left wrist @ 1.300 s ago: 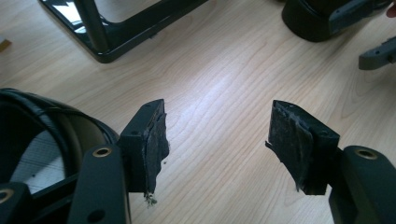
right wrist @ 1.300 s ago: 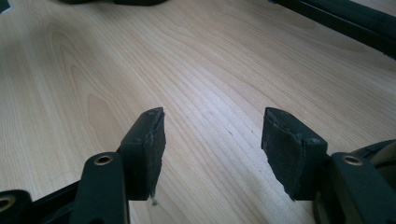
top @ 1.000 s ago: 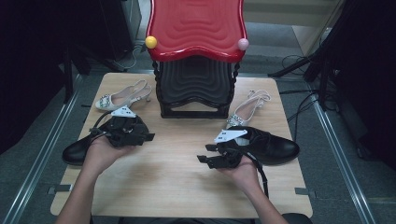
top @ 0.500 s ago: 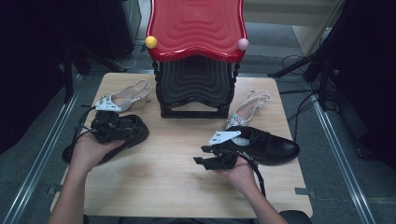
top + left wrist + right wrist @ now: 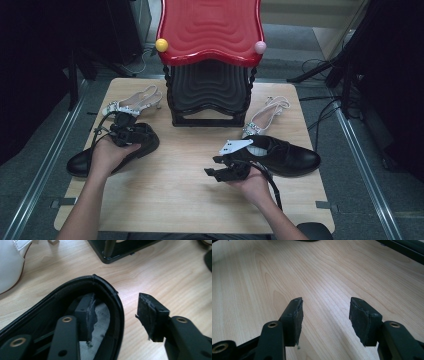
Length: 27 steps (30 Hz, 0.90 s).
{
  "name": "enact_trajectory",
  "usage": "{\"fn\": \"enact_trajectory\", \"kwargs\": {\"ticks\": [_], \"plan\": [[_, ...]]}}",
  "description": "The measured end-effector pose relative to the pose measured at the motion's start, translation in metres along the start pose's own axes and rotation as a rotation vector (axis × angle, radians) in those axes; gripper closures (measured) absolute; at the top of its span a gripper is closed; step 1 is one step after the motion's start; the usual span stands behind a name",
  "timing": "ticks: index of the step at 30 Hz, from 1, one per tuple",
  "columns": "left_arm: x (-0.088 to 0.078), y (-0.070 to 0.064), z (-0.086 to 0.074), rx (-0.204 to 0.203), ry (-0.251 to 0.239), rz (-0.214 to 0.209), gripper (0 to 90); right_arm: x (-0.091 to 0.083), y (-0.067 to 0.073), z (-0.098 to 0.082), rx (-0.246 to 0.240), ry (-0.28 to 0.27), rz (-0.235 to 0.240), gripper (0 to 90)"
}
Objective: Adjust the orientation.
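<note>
High view has the left tool [image 5: 131, 134] parked right at the heel opening of the left black shoe [image 5: 82, 162], over at the left of the frame. That shoe's long axis runs from its toe at lower left up toward the centre, so the heel end points at the black stand [image 5: 210, 95]. Left tool view tells the real story: one jaw sits inside the shoe, the other outside, and the heel collar [image 5: 117, 307] stands between them. The jaws have just been closing, but there's a visible gap on the outer side, so they're spread, not pinching yet. Looks like a bit more squeeze is all that's needed.

Right tool [image 5: 225, 170] hovers over bare tabletop [image 5: 317, 277], jaws wide with nothing between them, and the right black shoe [image 5: 287, 155] lies just to its right, toe pointing right.
</note>
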State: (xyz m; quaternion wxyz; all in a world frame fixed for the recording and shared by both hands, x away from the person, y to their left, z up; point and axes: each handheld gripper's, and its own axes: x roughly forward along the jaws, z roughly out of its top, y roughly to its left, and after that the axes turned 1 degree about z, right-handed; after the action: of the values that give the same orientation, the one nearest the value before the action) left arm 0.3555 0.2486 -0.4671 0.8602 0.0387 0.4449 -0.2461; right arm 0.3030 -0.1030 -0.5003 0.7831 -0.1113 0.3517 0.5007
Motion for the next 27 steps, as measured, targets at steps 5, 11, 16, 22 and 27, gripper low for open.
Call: {"fn": "enact_trajectory", "kwargs": {"ticks": [5,11,16,22,27], "plan": [[0.014,-0.002,0.000,0.016,0.020,0.014,56.3,0.000,0.002,0.001,-0.002,0.001,0.000,45.4],[0.029,0.003,-0.001,0.001,0.029,0.054,63.4,0.000,0.002,0.000,0.001,0.008,-0.009,45.3],[0.028,0.005,-0.001,-0.029,0.037,0.028,68.0,-0.001,0.001,-0.001,0.006,0.009,-0.016,45.4],[0.013,0.003,0.003,-0.048,0.065,-0.015,74.4,-0.003,0.000,0.000,0.009,0.008,-0.017,47.3],[-0.008,0.005,-0.001,-0.072,0.017,-0.053,78.9,-0.004,-0.001,0.000,0.012,0.001,-0.017,47.4]]}}
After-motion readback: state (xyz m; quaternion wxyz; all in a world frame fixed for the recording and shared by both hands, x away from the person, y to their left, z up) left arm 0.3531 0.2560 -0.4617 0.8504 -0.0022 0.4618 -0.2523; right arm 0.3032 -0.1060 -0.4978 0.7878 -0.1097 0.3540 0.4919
